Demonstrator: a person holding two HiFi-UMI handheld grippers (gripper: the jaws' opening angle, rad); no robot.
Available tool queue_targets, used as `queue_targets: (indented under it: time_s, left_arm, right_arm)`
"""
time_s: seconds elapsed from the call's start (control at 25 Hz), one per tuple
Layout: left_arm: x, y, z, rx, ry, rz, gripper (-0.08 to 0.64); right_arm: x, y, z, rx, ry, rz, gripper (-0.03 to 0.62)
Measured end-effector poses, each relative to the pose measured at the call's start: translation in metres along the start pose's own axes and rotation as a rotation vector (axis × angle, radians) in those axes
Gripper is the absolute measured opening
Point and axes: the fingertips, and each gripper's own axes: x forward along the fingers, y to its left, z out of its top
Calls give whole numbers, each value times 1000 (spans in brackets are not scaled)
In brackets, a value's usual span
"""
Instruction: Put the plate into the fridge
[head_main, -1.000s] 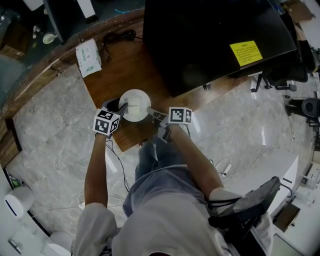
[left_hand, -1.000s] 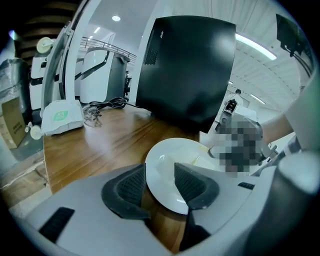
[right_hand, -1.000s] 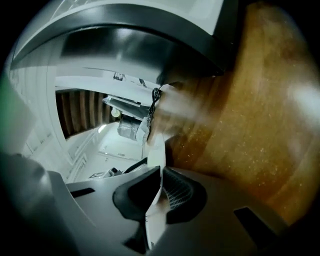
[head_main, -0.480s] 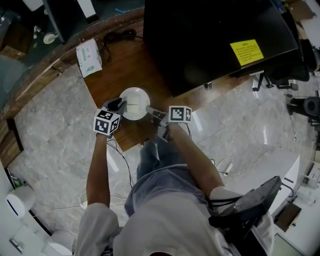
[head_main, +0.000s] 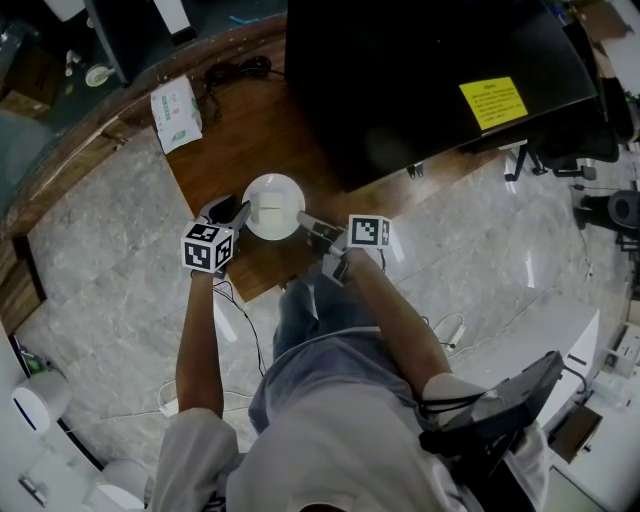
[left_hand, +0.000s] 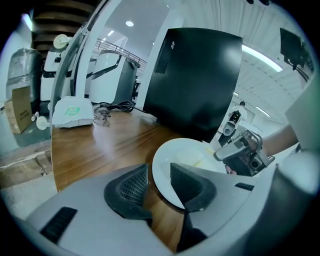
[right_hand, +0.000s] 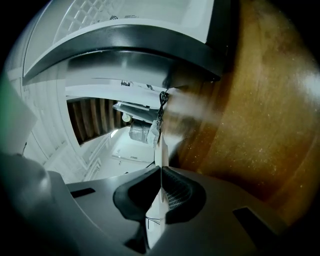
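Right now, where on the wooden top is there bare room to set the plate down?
The wooden top is bare between the tissue pack and the plate, alongside the fridge. It is crowded at the far edge, with the pack and the black cable.

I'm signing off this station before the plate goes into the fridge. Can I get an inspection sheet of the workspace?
Surface: brown wooden table.
Job's things: white plate over the table's near part. The black fridge stands behind it, and its door looks shut.
Clutter: white-and-green packet at the table's far left.
Grippers: right gripper is shut on the plate's rim. The left gripper jaws are opening, with the opposite rim between them and the pads not pressing.
Cables: black coil on the table beside the fridge. Thin cable on the floor by the person's legs.
Surroundings: marble floor, black chair at right.
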Motion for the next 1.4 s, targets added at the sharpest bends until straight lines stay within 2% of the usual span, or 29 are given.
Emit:
queue_targets:
  time_s: [0.16, 0.36, 0.56, 0.72, 0.88, 0.96, 1.04, 1.24, 1.32, 1.4]
  left_arm:
    - [-1, 0, 4, -24, -20, -4, 138]
    - [-5, 1, 15, -66, -84, -26, 152]
    - [-31, -13, 48, -79, -251, -42, 150]
    - [-61, -36, 73, -9, -397, 9, 149]
    - [-80, -61, 81, 75, -478, 90, 135]
    - [-79, -78, 80, 123, -494, 115, 126]
    - [-73, -103, 80, 153, -510, 100, 123]
    - [-62, -182, 97, 151, -581, 6, 121]
    - [-56, -215, 102, 164, -593, -6, 118]
    - [-49, -252, 105, 185, -601, -6, 84]
  right_arm:
    - [-5, 16, 6, -17, -17, 79, 23]
    - [-9, 32, 15, -47, -25, 136, 23]
    - [-29, 51, 20, -52, -66, 167, 23]
    - [-57, 73, 16, -71, -100, 188, 23]
    - [-92, 101, 13, -81, -143, 231, 23]
    - [-112, 114, 12, -65, -161, 257, 23]
    - [-133, 127, 11, -60, -173, 280, 23]
    - [-196, 142, 18, -61, -206, 325, 23]
    - [-227, 140, 21, -58, -219, 339, 23]
    - [-264, 135, 23, -51, -227, 353, 23]
